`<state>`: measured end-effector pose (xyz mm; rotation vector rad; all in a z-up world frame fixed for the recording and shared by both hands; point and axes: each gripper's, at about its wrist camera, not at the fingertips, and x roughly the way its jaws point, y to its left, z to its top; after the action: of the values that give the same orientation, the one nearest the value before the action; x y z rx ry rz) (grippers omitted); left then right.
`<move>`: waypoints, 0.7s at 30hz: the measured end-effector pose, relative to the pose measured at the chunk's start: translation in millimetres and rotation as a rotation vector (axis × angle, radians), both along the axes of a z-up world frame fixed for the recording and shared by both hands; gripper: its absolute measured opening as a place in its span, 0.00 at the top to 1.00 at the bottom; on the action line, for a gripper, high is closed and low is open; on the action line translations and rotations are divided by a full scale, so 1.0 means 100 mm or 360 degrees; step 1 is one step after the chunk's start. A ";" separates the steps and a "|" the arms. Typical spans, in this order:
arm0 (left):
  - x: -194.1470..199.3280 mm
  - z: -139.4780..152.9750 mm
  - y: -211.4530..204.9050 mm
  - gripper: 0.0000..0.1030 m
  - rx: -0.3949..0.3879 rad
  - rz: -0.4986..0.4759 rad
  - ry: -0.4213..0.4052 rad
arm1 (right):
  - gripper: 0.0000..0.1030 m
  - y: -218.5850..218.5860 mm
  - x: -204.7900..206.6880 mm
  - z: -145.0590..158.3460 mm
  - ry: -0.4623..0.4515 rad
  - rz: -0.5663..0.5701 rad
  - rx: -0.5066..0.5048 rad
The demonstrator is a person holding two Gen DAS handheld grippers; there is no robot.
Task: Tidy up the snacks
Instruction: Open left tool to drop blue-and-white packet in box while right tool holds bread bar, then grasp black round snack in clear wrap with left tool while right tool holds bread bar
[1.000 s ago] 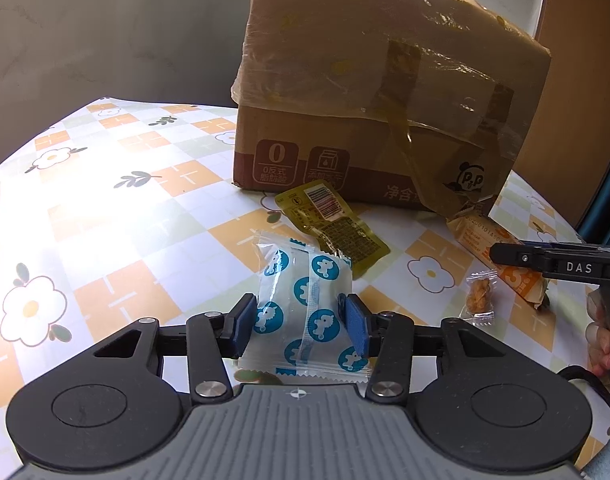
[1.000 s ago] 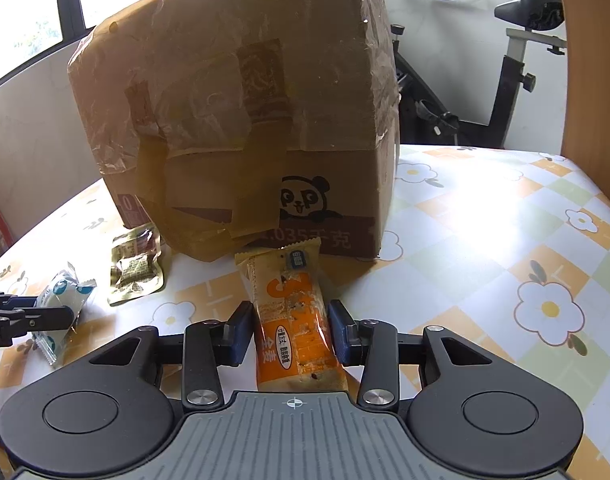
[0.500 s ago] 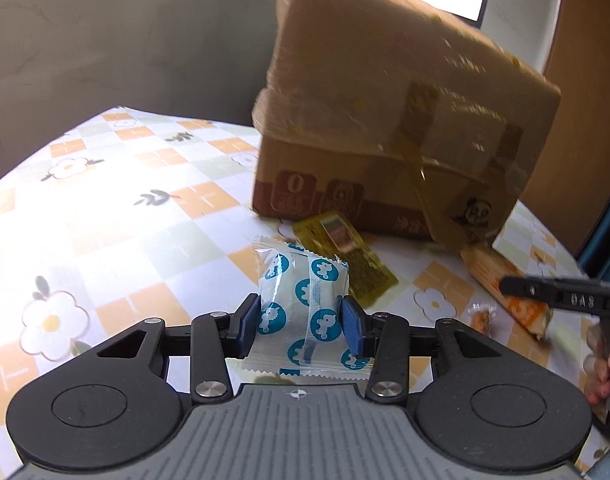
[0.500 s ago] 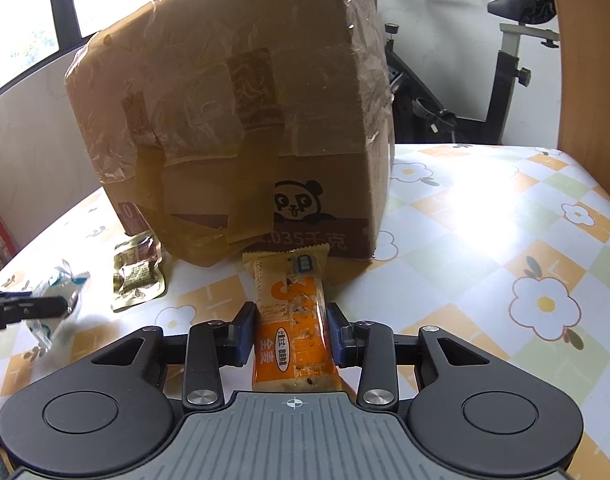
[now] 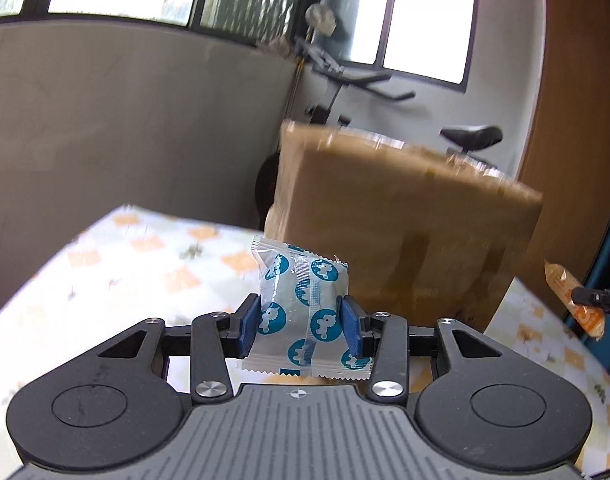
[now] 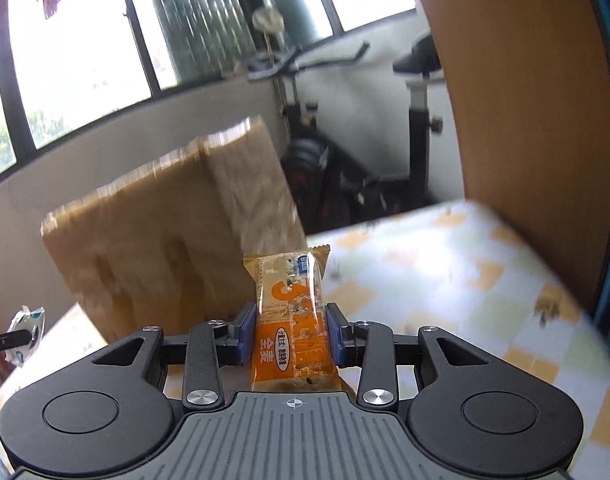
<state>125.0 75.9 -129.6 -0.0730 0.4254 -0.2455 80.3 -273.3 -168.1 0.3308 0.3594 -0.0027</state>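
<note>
My left gripper [image 5: 301, 330] is shut on a clear snack packet with blue round prints [image 5: 305, 304], held up above the flowered tablecloth [image 5: 125, 280]. My right gripper [image 6: 289, 336] is shut on an orange snack bar wrapper [image 6: 291, 320], also lifted off the table. A taped brown cardboard box [image 5: 401, 232] stands on the table ahead of both; it is blurred [image 6: 173, 248]. The orange bar [image 5: 577, 304] shows at the right edge of the left wrist view, and the blue-print packet [image 6: 25, 332] at the left edge of the right wrist view.
An exercise bike [image 6: 385, 152] stands behind the table against a low wall under windows. A wooden panel [image 6: 525, 100] rises at the right. The table's far edge [image 6: 385, 228] lies just past the box.
Both grippers have risen off the table with their snacks and tilted up, so the box looks lower and the windows come into view. The yellow packet and the small candy have dropped out of sight.
</note>
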 end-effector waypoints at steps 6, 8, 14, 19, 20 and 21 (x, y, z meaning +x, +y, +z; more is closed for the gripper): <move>0.18 0.62 -0.18 0.63 0.0006 -0.0094 -0.0224 | 0.68 0.10 0.30 0.72 -0.0205 0.0120 -0.0137; 0.33 0.81 -0.29 0.63 -0.0002 -0.0131 -0.0252 | 0.68 0.15 0.51 0.92 -0.0221 0.0177 -0.0149; 0.82 0.99 -0.59 0.73 0.0066 -0.0156 -0.0225 | 0.68 0.50 1.17 1.09 -0.0115 0.0269 -0.0198; 0.72 0.76 -0.39 0.50 -0.0005 -0.0176 -0.0105 | 0.68 0.69 1.30 1.00 -0.0111 0.0358 -0.0195; 0.68 0.68 -0.37 0.40 0.0000 -0.0174 -0.0084 | 0.68 0.73 1.32 0.98 -0.0094 0.0371 -0.0225; 0.65 0.56 -0.31 0.38 0.0003 -0.0173 -0.0050 | 0.68 0.76 1.33 0.95 -0.0082 0.0374 -0.0250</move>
<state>189.9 45.4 -73.4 -0.0442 0.3988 -0.3526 213.4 -197.6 -72.7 0.1317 0.3431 0.2070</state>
